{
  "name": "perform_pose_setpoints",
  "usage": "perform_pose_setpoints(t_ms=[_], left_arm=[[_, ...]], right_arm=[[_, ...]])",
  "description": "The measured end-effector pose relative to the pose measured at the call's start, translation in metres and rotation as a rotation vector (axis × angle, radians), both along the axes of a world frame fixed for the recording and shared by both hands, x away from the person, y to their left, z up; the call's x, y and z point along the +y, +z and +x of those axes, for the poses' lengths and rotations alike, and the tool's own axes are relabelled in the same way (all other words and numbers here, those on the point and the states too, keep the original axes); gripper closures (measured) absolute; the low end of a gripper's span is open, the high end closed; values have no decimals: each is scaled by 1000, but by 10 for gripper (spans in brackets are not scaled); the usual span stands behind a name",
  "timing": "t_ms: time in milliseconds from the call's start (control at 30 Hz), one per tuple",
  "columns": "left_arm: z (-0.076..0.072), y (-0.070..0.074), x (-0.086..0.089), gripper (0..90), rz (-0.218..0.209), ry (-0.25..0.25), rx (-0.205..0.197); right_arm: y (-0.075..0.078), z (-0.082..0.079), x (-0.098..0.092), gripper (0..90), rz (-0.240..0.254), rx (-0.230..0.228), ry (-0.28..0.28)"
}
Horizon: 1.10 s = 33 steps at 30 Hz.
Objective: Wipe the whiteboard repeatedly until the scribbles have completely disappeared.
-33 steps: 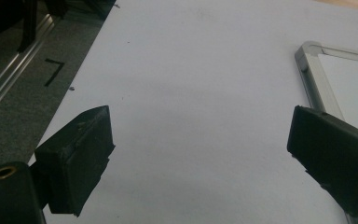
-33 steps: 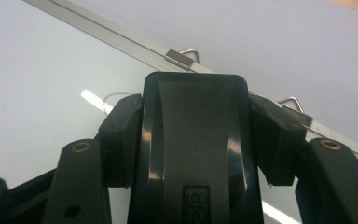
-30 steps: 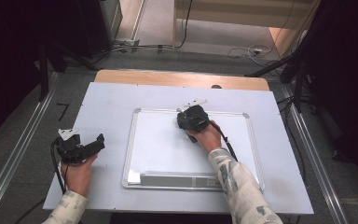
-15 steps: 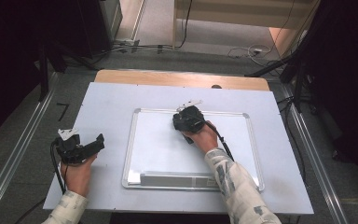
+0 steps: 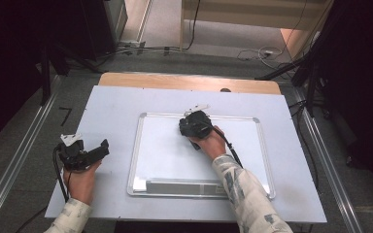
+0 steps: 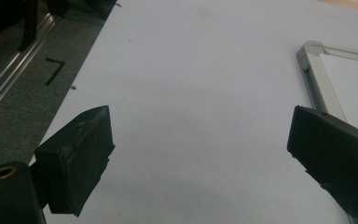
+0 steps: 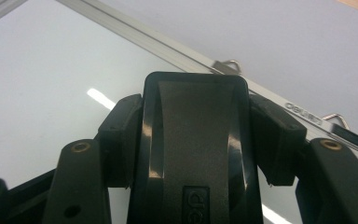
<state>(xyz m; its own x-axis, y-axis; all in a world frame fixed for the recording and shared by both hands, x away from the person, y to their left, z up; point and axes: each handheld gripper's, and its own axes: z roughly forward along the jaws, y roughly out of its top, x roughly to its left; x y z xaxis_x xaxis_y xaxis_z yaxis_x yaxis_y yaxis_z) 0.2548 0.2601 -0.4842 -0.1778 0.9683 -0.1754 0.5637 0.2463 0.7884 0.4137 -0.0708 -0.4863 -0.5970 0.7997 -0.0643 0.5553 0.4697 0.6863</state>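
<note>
R gripper [image 7: 196, 140] clamped on black eraser [image 7: 196, 135], prob. touching whiteboard [image 7: 37, 79]; L gripper [image 6: 200, 154] wide open, empty.

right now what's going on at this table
A person holds a gripper in each hand. The right gripper is shut on a black eraser over the far part of the whiteboard. The left gripper is open, holding nothing, over the white table left of the board.

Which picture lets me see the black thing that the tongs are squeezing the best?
The right gripper view: the black eraser sits close up, clamped between the right tongs over the whiteboard. In the high view it hides under the hand and tongs. The left gripper view looks at bare table and the board's frame.
</note>
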Motion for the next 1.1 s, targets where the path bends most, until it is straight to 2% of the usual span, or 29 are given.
perform_pose_setpoints(t_ms=[233, 567, 1100], left_arm=[[0, -1, 0, 73, -2, 4, 2], [0, -1, -1, 73, 2, 1, 1], [0, -1, -1, 73, 4, 3, 1]], right_arm=[[0, -5, -1, 381, 5, 8, 29], [1, 2, -35, 380, 16, 18, -59], [1, 9, -88, 378, 38, 21, -166]])
